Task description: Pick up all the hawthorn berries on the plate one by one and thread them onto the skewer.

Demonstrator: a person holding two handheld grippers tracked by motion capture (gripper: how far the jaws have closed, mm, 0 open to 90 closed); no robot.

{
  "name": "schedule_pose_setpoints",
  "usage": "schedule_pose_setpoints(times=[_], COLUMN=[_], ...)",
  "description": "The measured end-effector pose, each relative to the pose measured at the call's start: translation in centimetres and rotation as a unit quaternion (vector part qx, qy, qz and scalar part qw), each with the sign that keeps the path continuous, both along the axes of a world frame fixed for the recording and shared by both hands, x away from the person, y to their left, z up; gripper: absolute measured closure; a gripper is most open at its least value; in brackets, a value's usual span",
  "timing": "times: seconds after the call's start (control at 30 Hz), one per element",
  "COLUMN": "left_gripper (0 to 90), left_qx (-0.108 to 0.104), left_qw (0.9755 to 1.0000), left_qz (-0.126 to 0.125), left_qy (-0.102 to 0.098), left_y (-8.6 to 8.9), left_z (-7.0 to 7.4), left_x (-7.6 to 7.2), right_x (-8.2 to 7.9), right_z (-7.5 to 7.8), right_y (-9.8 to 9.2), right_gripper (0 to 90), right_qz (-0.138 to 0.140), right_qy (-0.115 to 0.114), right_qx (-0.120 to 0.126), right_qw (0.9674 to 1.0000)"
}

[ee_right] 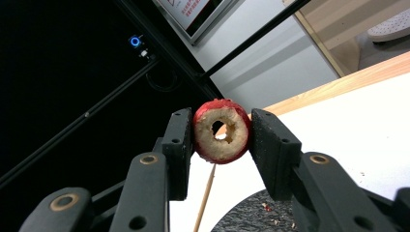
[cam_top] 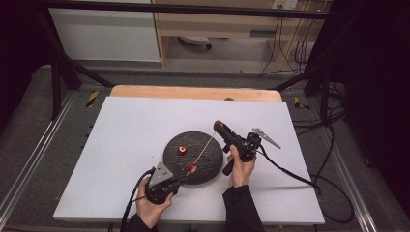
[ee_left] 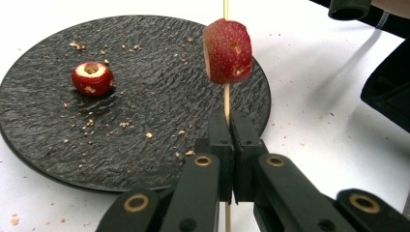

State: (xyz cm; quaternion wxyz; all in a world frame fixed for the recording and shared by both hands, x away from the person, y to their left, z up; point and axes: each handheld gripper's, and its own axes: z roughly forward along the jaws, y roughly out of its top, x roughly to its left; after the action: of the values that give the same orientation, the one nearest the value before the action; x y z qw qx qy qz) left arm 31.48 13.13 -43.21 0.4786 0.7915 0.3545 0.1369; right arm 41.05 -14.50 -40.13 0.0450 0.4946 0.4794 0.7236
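A black round plate [cam_top: 205, 162] lies mid-table, and one cored red fruit piece [cam_top: 182, 150] [ee_left: 93, 78] rests on it. My left gripper [cam_top: 181, 180] [ee_left: 231, 121] is shut on the lower part of a thin wooden skewer [cam_top: 204, 147] [ee_left: 226, 99]. A second red fruit piece [cam_top: 192, 167] [ee_left: 227, 50] is threaded on the skewer just above the jaws. My right gripper [cam_top: 220, 126] [ee_right: 221, 126] is shut on a third cored, ring-shaped fruit piece [ee_right: 220, 147], held over the plate's far right rim. The skewer's far end [ee_right: 205, 191] reaches up toward that piece's hole.
Crumbs [ee_left: 126, 123] are scattered over the plate. The white tabletop [cam_top: 125, 135] has a wooden back edge [cam_top: 193, 92]. Black frame bars [cam_top: 58, 72] stand at the rear corners. A black cable [cam_top: 290, 174] trails off to the right.
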Motion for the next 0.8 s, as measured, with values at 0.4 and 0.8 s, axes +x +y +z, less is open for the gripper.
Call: schedule_pose_setpoints(times=[0.4,0.8], left_gripper=[88.4,88.5], left_qx=[-0.012,-0.016], left_qw=[0.9998,0.9997], left_qz=[0.015,0.019], left_qy=[-0.003,-0.002], left_y=[-1.2,-1.9], left_z=[0.4,0.3], left_x=[0.2,0.7], right_x=[-0.1,-0.5], right_z=[-0.2,-0.3], right_y=[0.2,0.3], right_gripper=[61.6,61.8], right_qz=[-0.004,-0.002], right_qy=[-0.003,-0.006], right_qx=[0.012,0.012], right_qw=[0.9999,0.9999])
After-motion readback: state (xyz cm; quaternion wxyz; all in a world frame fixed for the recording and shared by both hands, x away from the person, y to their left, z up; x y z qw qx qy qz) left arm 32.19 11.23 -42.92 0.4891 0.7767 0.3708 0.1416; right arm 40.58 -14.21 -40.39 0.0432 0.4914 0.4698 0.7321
